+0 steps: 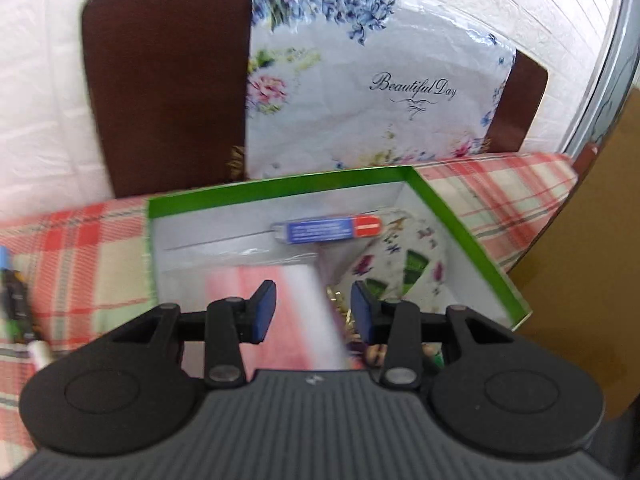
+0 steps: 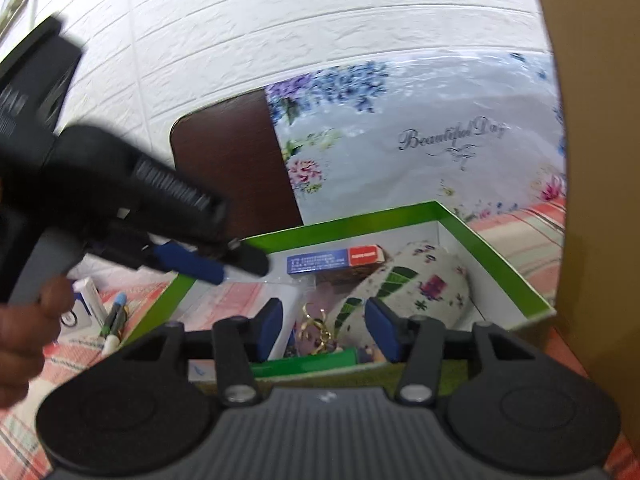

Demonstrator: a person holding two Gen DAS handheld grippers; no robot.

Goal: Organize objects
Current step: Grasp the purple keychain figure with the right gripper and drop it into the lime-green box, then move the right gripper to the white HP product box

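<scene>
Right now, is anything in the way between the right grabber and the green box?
Nothing visible. The right gripper hangs open above the green box, whose top is uncovered. The left gripper reaches over the box's far-left corner, aside.

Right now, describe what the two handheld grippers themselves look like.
Both match: the left gripper and right gripper have ribbed dark grey bodies, black linkage arms with silver pivot pins, round black side discs, and blue pads on the fingertips. No cables show. A bare hand is visible, its sleeve unseen.
</scene>
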